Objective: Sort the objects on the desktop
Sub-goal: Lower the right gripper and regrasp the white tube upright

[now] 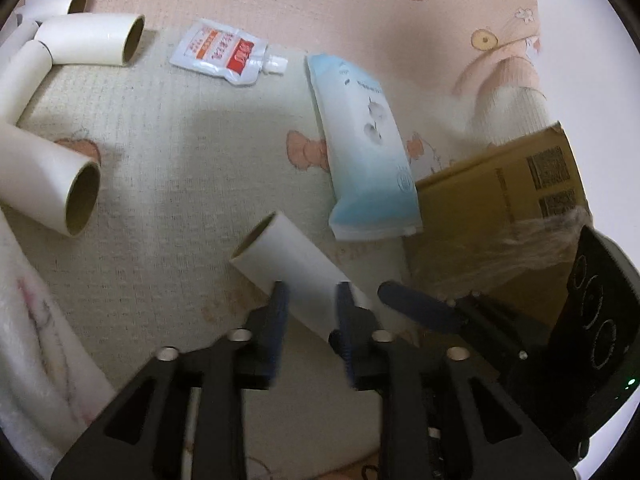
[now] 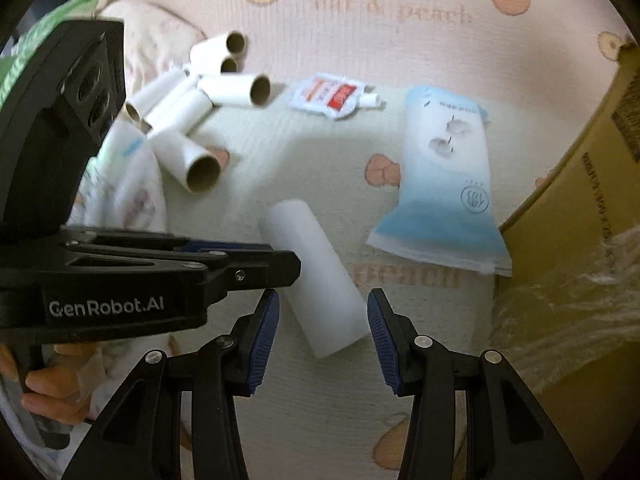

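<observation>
White tube lies slantwise between the left gripper fingers, spread just clear of it. Right gripper hangs alongside, half-open, empty.

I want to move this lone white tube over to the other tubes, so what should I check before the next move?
1. Tube between left gripper fingers: ok.
2. Left grip closed on it: not ok, jaws open.
3. Right gripper empty: ok, open.
4. Grippers clear of each other: not ok, very close.
5. Tube pile in view: ok, far left.
</observation>
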